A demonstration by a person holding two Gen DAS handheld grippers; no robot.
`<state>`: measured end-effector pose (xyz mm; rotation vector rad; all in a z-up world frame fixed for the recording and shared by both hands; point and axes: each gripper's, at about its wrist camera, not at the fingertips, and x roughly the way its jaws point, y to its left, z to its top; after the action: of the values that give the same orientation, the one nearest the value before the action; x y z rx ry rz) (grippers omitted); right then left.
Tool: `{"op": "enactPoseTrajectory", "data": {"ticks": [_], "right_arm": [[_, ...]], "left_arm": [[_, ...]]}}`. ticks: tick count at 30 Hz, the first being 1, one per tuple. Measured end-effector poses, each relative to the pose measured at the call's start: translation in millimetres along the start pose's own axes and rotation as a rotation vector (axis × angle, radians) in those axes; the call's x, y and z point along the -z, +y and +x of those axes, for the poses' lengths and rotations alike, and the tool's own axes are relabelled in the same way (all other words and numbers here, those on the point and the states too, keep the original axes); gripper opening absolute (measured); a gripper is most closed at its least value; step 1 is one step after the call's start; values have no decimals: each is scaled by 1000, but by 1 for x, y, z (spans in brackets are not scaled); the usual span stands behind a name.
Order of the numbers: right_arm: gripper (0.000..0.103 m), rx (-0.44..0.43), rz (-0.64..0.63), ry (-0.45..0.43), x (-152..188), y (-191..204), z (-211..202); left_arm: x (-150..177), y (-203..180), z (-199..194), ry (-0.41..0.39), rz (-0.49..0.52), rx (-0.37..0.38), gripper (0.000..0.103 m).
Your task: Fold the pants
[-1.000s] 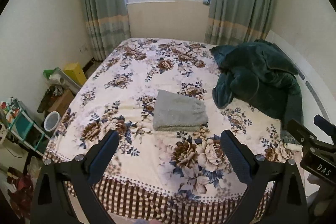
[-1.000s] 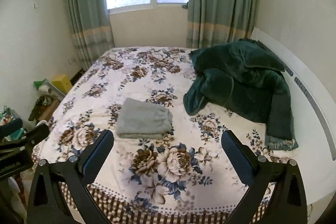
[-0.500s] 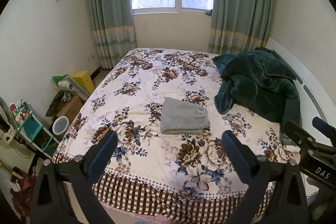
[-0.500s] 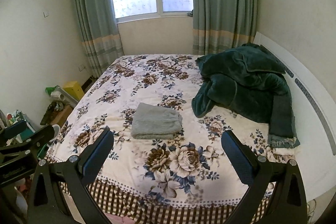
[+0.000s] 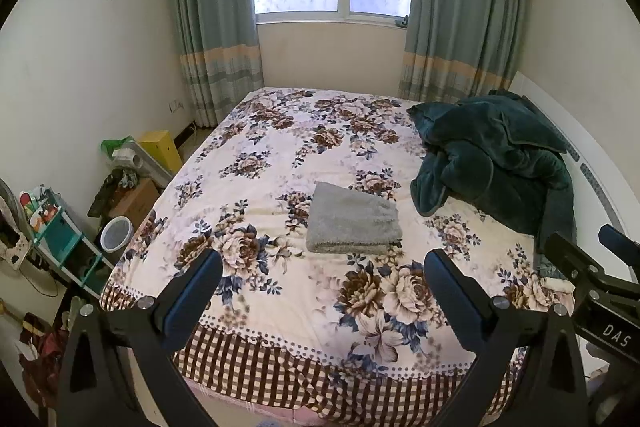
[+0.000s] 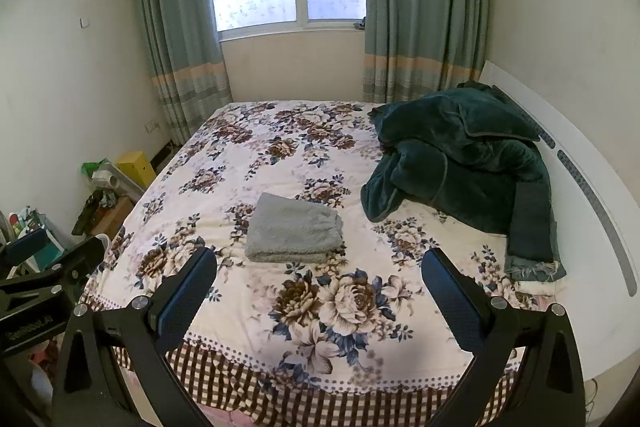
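Item 1, grey pants (image 5: 354, 223): folded into a compact rectangle, several layers stacked, lying flat mid-bed on the floral bedspread (image 5: 280, 155), nearer the near edge than the window. By the look of it your fold is done; edges line up fairly well, right end a bit rumpled, so at most a tidy-up is left. Can't tell from here whether waistband or legs sit on top, fabric too fuzzy and small. Item 2, left gripper (image 5: 322, 281): jaws spread wide, holding nothing, held back off the near edge of the bed, well apart from the pants. Item 3, right gripper (image 6: 319, 279): same, jaws wide, empty, also held back off the near edge. Each gripper's body shows at the edge of the other's view, partly cut off. Item 4, dark green blanket (image 6: 460, 163): heaped on the far right by the white headboard (image 6: 592, 195), clear of the pants; a frayed denim-like piece (image 6: 534, 227) hangs at its near end, what it is unclear. Item 5, floor clutter left of bed, yellow box (image 5: 162, 149), white bin (image 5: 116, 234): distorted, details hard to read. Your hands not in view.
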<state>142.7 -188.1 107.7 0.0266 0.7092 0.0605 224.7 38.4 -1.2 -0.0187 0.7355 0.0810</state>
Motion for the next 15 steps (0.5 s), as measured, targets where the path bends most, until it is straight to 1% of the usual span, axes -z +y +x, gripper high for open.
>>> {"op": "enactPoseTrajectory", "data": {"ticks": [15], "right_arm": [[103,-29,-4,24,8,-4,4]], "left_arm": [[8,-2,-6,8,3,-20,103]]}}
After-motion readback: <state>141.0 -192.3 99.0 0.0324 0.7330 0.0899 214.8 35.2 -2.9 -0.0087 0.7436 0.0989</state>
